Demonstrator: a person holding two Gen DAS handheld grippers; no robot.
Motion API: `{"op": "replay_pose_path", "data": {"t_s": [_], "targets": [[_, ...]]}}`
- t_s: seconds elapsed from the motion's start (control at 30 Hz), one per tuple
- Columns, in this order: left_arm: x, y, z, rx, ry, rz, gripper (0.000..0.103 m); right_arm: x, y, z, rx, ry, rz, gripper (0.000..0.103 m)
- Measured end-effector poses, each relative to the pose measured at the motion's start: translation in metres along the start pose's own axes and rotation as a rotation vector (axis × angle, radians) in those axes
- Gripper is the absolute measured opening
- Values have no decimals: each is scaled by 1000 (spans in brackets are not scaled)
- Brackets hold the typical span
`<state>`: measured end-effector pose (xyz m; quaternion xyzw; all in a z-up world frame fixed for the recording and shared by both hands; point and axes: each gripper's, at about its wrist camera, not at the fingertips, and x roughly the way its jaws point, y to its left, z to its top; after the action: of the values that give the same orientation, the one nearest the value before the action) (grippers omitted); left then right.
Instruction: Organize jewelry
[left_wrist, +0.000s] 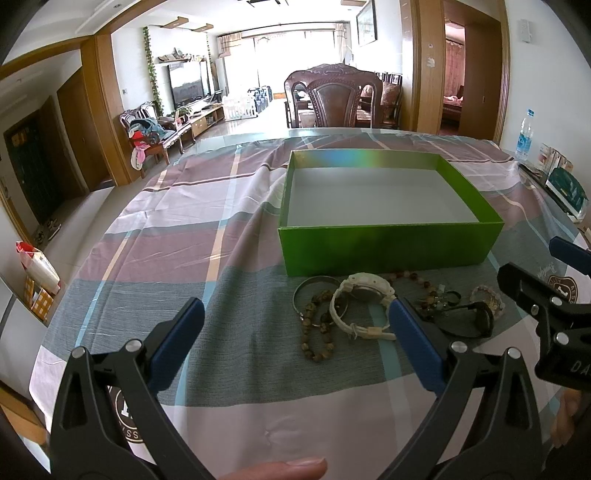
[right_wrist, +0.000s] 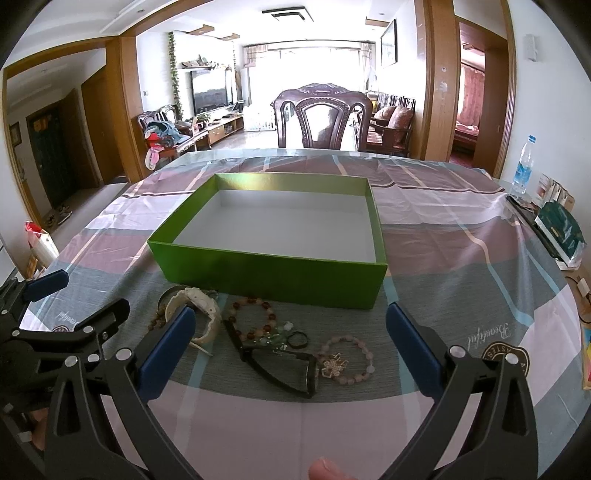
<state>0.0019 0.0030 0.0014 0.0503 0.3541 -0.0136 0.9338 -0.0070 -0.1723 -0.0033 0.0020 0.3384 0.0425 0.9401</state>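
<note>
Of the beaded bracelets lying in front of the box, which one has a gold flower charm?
The pale pink bead bracelet, farthest right in the row, beside the black sunglasses. The reddish-amber one and the brown one carry no charm.

A lived-in family home, seen from the dining table

A cloth-covered table (left_wrist: 229, 206) fills the lower frame; a carved wooden dining chair (left_wrist: 334, 98) stands at its far edge, centre. Upper left of the frame, a living room opens with a television (left_wrist: 186, 83), a low TV cabinet (left_wrist: 205, 118), trailing ivy (left_wrist: 152, 70) and an armchair piled with clothes (left_wrist: 146, 131). At far right, a doorway (left_wrist: 453, 74) shows a pink-curtained bedroom.
</note>
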Motion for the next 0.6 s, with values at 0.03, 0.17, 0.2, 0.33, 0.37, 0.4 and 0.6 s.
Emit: {"op": "replay_pose_path", "data": {"t_s": [0.03,0.17,0.2,0.33,0.37,0.4,0.6], "targets": [[0,0,0,-1,0,0,99,0,0,0,0,0,0,100],[0,0,0,-1,1,0,99,0,1,0,1,1,1,100],[0,0,0,-1,1,1,99,0,1,0,0,1,1,100],[0,0,0,-1,1,0,99,0,1,0,1,1,0,100],[0,0,0,-1,1,1,99,0,1,0,1,1,0,100],[0,0,0,-1,1,0,99,-1,1,-1,2,2,1,100],[0,0,0,-1,1,0,99,0,1,-1,2,3,1,100]]}}
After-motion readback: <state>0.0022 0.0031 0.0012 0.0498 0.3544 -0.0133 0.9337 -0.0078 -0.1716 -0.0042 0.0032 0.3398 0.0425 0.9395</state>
